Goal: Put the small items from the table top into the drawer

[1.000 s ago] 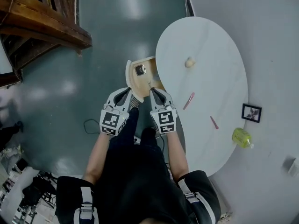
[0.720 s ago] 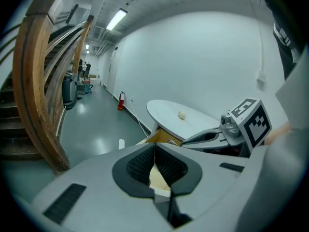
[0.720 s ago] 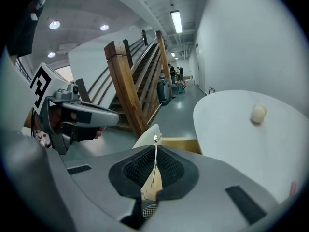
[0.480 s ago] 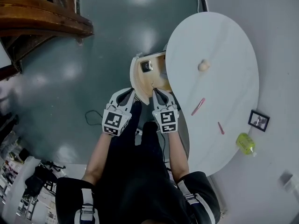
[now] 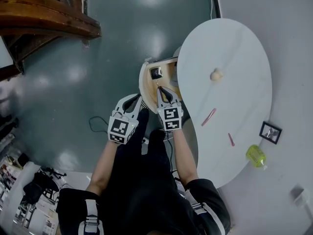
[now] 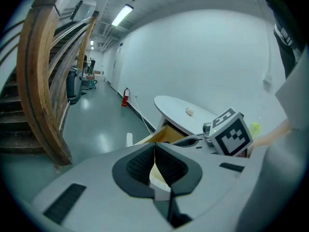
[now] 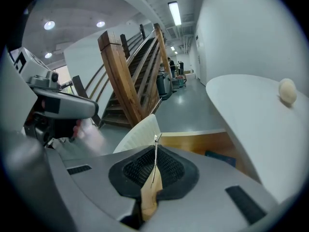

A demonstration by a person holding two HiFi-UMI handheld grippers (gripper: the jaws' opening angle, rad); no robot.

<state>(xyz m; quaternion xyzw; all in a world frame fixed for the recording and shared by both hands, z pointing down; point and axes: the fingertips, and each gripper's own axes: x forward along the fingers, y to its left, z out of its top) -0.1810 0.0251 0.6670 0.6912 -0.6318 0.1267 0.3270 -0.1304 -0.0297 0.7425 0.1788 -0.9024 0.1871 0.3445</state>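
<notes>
**Right gripper over the drawer.** A thin metal item [image 7: 155, 140] is being held between the closed jaws of the right gripper [image 5: 163, 92], with its tip standing out beyond the pads. It is being held at the near end of the open drawer [image 5: 143, 82], which projects from under the bench [image 5: 234, 48] at the edge on the person's side. A small dark square item [image 5: 156, 73] is lying inside.

The item is best lowered well within the drawer walls before the jaws are parted, since so slight a thing may cling to a pad or skip out.

The left gripper [image 6: 154, 148] is closed and empty beside the drawer front. The drawer's back part is being covered by the bench overhang.

On the bench are lying a pale round piece [image 5: 215, 74], two pink sticks [image 5: 209, 116] [image 5: 231, 139] and, at the far edge, a yellow bottle [image 5: 256, 155].
</notes>
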